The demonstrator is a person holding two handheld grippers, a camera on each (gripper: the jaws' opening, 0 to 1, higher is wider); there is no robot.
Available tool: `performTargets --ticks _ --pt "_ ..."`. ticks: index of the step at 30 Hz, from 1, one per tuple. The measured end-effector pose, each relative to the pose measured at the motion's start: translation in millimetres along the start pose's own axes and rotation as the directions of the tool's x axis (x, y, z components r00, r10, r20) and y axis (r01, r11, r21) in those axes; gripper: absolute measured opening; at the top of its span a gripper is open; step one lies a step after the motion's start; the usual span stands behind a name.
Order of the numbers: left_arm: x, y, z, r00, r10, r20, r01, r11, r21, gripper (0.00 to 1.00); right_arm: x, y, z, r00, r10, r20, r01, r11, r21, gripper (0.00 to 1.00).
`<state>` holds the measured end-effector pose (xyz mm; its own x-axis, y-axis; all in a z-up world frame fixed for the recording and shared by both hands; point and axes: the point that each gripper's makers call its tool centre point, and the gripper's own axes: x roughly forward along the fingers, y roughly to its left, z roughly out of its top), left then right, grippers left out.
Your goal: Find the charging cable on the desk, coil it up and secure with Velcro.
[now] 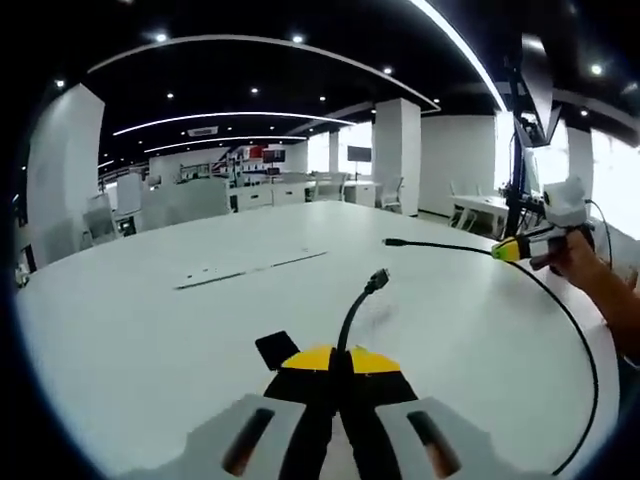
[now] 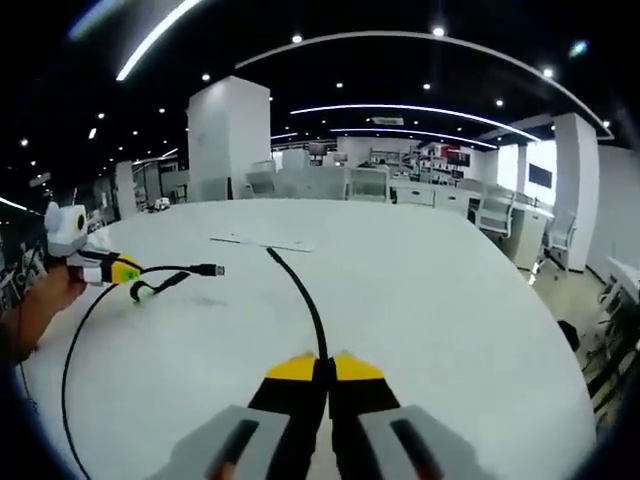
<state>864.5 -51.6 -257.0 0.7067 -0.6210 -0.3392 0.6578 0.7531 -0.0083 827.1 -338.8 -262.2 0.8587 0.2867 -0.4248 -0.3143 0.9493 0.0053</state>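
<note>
Above the table (image 1: 150, 330), the left gripper (image 1: 338, 362) has its fingers pinching the cable (image 1: 352, 318) short of one plug. The right gripper (image 2: 325, 368) pinches it near the other plug. The slack between loops out past the view's edge; a small dark tab (image 1: 276, 349) beside the left fingers is hard to identify.

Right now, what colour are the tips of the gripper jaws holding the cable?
Yellow tips on black jaws, clearest in the left gripper view, where the left gripper is shut on the black charging cable.

White table (image 1: 120, 330), black cable (image 1: 585, 345) across it

White table (image 1: 150, 340) lies open — a loose black cable (image 1: 575, 330) arcs between the grippers.
</note>
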Motion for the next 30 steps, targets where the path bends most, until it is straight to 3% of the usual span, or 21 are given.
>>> performTargets --ticks 17,30 --pt "-11 34.4 -14.1 0.999 -0.025 -0.041 0.027 0.998 0.051 0.04 20 65 23.7 0.992 0.123 0.011 -0.122 0.991 -0.053 0.04" --pt "-7 37.7 -27.9 0.993 -0.088 -0.082 0.095 0.992 0.084 0.04 47 126 32.6 0.978 0.208 -0.013 -0.208 0.971 -0.119 0.04"
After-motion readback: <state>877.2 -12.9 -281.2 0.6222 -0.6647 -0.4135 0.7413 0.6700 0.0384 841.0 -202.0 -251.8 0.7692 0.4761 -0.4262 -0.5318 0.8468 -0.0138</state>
